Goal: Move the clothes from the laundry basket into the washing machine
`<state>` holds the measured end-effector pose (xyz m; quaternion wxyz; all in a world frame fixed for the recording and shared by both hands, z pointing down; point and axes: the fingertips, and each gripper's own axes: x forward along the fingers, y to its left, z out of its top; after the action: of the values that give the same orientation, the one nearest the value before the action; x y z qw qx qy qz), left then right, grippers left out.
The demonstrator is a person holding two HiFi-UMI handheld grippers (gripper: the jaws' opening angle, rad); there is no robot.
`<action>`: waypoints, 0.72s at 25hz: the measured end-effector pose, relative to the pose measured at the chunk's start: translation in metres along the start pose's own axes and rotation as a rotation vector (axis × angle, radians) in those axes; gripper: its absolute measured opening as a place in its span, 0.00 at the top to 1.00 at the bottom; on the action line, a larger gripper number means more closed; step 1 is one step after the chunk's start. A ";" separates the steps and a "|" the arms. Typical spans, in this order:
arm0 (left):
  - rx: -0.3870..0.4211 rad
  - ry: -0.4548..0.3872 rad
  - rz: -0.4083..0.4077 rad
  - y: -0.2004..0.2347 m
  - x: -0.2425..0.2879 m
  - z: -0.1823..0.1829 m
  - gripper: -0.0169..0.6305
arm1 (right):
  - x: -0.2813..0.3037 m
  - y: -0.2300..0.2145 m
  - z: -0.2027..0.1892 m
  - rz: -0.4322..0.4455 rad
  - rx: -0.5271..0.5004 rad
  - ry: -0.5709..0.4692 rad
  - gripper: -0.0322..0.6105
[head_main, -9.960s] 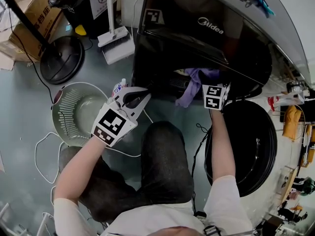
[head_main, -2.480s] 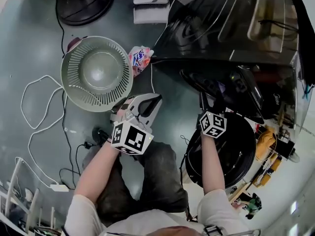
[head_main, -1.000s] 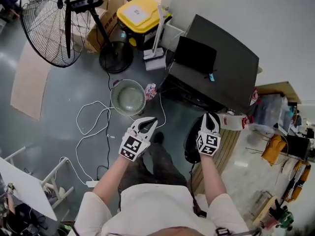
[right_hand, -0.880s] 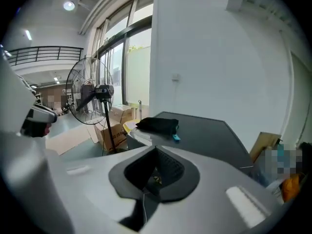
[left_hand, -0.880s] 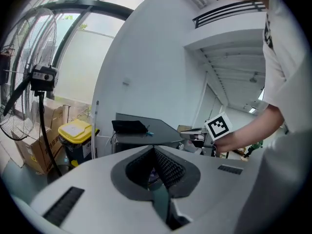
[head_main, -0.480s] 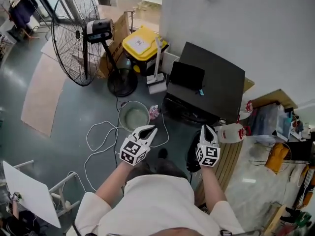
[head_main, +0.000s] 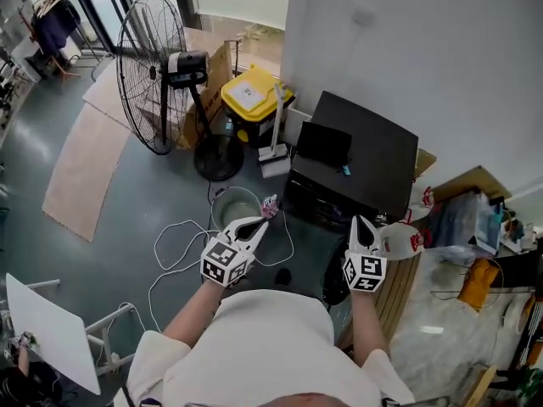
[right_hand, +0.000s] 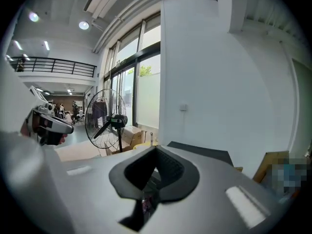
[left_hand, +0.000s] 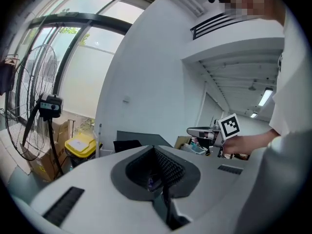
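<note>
Clothes: none visible in any view. Laundry basket point(head_main: 217, 207) sits on the floor point(head_main: 102, 227) and its pale inside looks bare. The washing machine point(head_main: 365, 155), a dark box against the wall just right of the basket, shows only its top from this height, so the drum and whatever is in it are hidden. On that evidence the load is probably already inside, but this is a judgement only.

Left gripper point(head_main: 260, 223): jaws closed tip to tip, nothing between the pads. Right gripper point(head_main: 363, 221): jaws also fully together, empty. Both are held high in front of the standing person, aimed roughly level at the wall and windows, not down at the floor.

Key relation: in the head view the basket lies just ahead of the left gripper's tips but well below them. The machine lies ahead of the right gripper, also well below. Left hand is nearer the basket, right hand nearer the machine. The basket is round, so it has no long axis to line up with.

Any further pick would need both grippers brought down and their jaws opened first.

Around: standing fan point(head_main: 157, 75) and yellow bin point(head_main: 252, 96) beyond the basket, white cable point(head_main: 174, 242) looped on the floor at its near-left side.
</note>
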<state>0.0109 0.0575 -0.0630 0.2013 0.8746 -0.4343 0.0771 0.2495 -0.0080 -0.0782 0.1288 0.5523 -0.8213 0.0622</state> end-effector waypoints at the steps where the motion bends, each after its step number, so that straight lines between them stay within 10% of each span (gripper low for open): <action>1: 0.004 -0.006 0.002 0.000 -0.003 0.004 0.96 | -0.002 0.003 0.004 0.005 -0.004 -0.007 0.93; 18: 0.092 -0.120 -0.008 -0.002 -0.036 0.069 0.96 | -0.021 0.064 0.075 0.131 -0.085 -0.132 0.93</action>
<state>-0.0122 0.0560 -0.1377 0.1346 0.8876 -0.4383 0.0436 0.1875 0.0169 -0.1537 0.0935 0.4945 -0.8642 -0.0008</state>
